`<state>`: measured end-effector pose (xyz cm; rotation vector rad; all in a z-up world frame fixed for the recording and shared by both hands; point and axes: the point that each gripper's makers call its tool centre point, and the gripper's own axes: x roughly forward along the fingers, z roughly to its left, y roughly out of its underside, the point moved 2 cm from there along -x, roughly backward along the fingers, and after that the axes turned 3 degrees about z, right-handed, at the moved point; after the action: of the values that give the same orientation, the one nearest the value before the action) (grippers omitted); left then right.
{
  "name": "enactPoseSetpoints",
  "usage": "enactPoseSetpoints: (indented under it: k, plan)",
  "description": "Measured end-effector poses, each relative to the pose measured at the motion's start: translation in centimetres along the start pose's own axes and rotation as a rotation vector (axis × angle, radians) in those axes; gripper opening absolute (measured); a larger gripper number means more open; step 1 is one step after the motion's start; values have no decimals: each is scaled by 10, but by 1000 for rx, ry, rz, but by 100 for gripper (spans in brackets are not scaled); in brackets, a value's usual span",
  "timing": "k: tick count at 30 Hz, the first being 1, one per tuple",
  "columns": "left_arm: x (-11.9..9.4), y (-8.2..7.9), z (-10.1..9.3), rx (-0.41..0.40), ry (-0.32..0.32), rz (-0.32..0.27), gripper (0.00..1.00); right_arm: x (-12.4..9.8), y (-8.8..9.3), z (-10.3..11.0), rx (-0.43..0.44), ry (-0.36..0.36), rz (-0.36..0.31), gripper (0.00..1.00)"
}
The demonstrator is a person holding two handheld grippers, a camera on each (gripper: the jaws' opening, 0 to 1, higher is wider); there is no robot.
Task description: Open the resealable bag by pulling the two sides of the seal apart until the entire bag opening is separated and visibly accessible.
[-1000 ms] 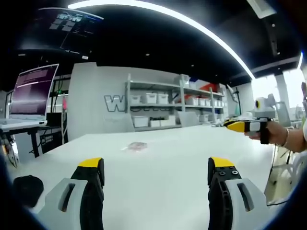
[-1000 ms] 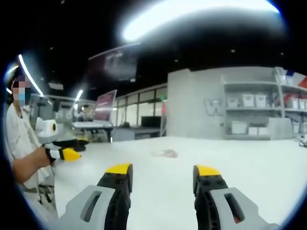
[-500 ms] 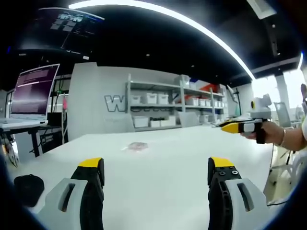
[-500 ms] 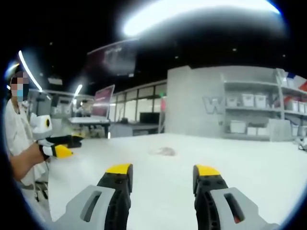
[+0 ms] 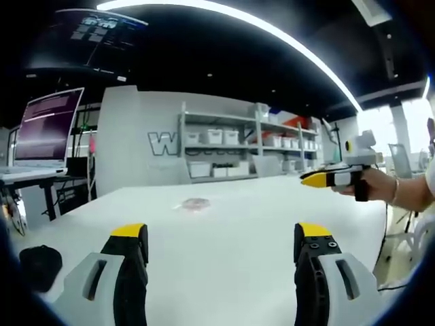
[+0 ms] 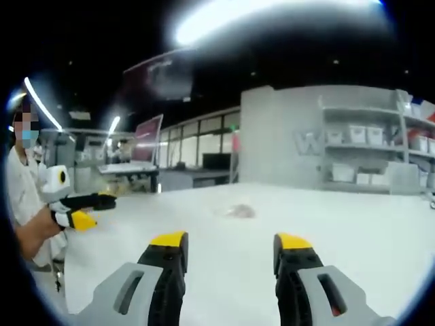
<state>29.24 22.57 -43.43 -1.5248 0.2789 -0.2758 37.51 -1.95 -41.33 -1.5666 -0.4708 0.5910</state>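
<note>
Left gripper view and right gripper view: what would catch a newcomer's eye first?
The small resealable bag lying alone far out on the white table, untouched. Both tongs, left and right, are open above the near edge. A bright curved ceiling light arcs overhead.

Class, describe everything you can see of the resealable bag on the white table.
The resealable bag is a small, flat, see-through pouch with a faint pinkish tint, lying on the white table far ahead of both grippers. Nothing touches it. It is too distant and blurred to tell whether its seal is open.
</note>
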Motion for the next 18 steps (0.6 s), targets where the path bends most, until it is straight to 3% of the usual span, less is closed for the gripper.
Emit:
enactPoseSetpoints:
  k: [18]
  plan:
    - [5, 2, 3, -4, -7, 10, 87, 23, 1, -6, -34, 9, 28, 50]
